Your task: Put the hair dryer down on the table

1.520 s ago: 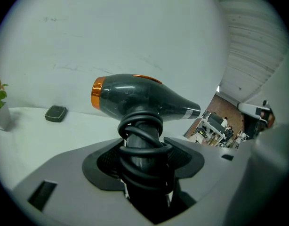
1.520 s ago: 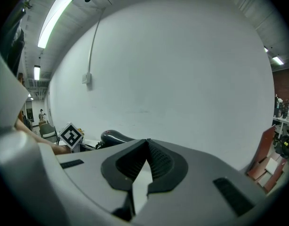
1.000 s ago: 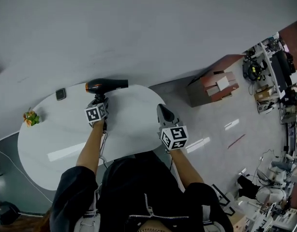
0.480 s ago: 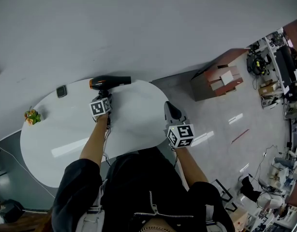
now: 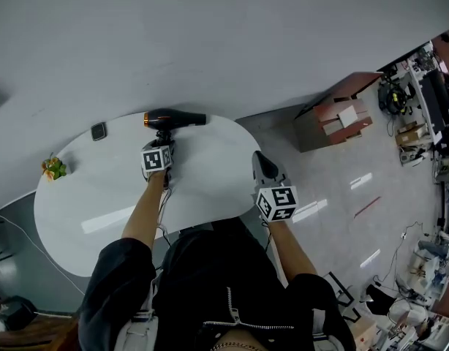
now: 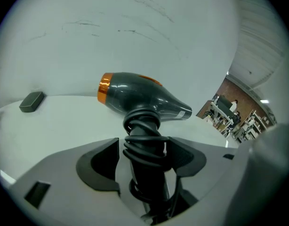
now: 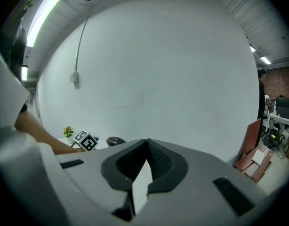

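Observation:
The hair dryer (image 5: 173, 118), black with an orange rear ring, lies near the far edge of the white oval table (image 5: 100, 203), nozzle pointing right. Its handle, wrapped in black cord, points back into my left gripper (image 5: 164, 139). In the left gripper view the dryer (image 6: 140, 95) fills the centre. The handle stands between the jaws of the left gripper (image 6: 143, 147), which are opening, with a gap showing at the left pad. My right gripper (image 5: 259, 156) hovers over the table's right edge. In its own view the right gripper (image 7: 147, 142) is shut on nothing.
A small black flat object (image 5: 99, 131) lies left of the dryer, and a little potted plant (image 5: 53, 168) stands at the table's left end. A white wall runs just behind the table. A brown cabinet (image 5: 334, 123) and cluttered benches stand on the floor to the right.
The head view has drifted a little. The left gripper stays at the dryer's handle and the right gripper keeps its place at the table's right edge.

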